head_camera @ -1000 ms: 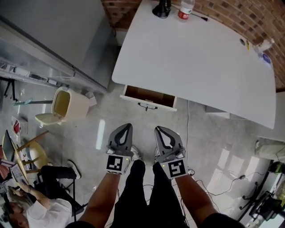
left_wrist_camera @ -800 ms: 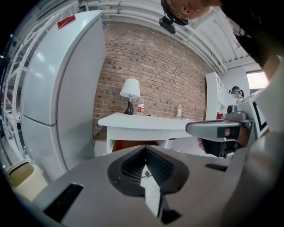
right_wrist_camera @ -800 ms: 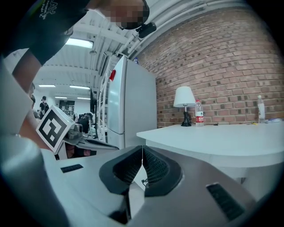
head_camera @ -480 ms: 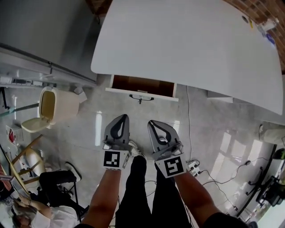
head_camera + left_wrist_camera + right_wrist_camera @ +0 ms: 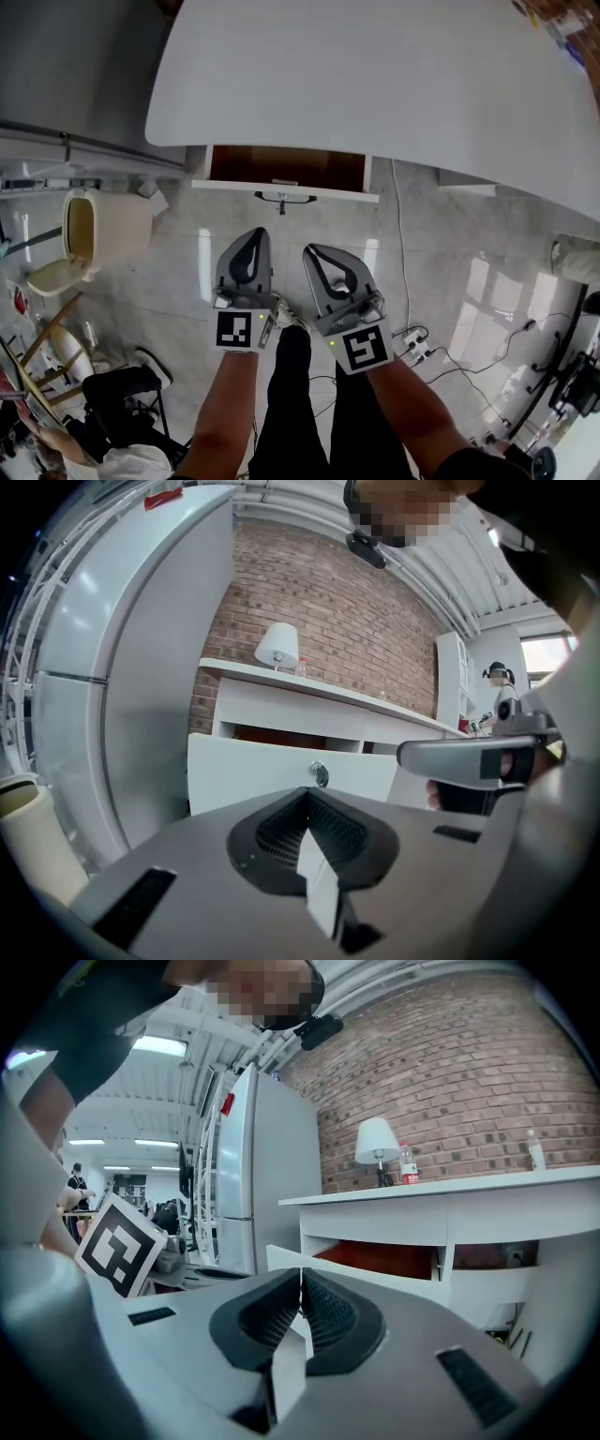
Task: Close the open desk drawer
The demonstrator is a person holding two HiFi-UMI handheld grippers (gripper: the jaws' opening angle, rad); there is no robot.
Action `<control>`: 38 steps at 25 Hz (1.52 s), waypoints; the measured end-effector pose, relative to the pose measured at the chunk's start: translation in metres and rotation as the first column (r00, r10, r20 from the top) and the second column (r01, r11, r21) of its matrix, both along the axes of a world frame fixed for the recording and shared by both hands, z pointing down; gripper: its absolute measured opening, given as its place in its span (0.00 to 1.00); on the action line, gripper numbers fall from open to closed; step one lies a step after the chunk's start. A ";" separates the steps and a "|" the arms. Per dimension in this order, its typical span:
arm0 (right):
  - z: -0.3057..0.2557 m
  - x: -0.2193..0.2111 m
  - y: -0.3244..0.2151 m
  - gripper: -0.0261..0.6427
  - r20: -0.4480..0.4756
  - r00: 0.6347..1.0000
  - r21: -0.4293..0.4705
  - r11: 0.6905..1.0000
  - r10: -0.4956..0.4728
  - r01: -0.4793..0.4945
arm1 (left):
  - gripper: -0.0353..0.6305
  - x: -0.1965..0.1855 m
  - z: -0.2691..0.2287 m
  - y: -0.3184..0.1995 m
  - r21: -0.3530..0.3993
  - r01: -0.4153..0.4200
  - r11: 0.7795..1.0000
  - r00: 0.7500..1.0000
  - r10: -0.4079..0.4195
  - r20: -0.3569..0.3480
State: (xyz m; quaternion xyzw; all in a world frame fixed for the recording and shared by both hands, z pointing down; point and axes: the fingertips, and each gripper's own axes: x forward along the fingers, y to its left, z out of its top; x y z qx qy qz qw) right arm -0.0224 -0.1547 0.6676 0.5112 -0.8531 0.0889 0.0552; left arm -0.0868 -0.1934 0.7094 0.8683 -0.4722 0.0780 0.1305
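jaws of left gripper [image 5: 255,234] and right gripper [image 5: 310,251] pressed together, empty, apart from open drawer [image 5: 319,192]

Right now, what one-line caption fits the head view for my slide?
Both shut and empty, the left gripper and the right gripper face the open drawer of the white desk.

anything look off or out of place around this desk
Only the drawer: it stands pulled out from under the white desk, with its brown inside exposed and its front panel jutting past the desk's edge. Nothing looks spilled, tipped or broken.
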 end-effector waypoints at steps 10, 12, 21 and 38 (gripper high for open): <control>0.018 0.003 -0.001 0.08 0.015 0.999 -0.002 0.999 0.049 -0.049 | 0.06 0.002 0.018 -0.004 -0.108 -0.009 0.994 0.942 -0.027 -0.334; 0.021 0.002 0.002 0.08 0.006 0.999 -0.006 0.999 0.045 -0.045 | 0.06 0.002 0.019 -0.003 -0.111 -0.019 0.994 0.930 -0.023 -0.366; 0.028 0.005 0.006 0.08 0.007 0.998 -0.015 0.998 0.061 -0.061 | 0.18 0.003 0.045 -0.012 -0.280 -0.009 0.960 0.793 -0.164 -0.587; 0.042 0.005 0.003 0.08 0.004 0.998 -0.046 0.997 0.063 -0.062 | 0.24 0.006 0.079 -0.040 -0.462 -0.109 0.880 0.424 -0.380 -0.822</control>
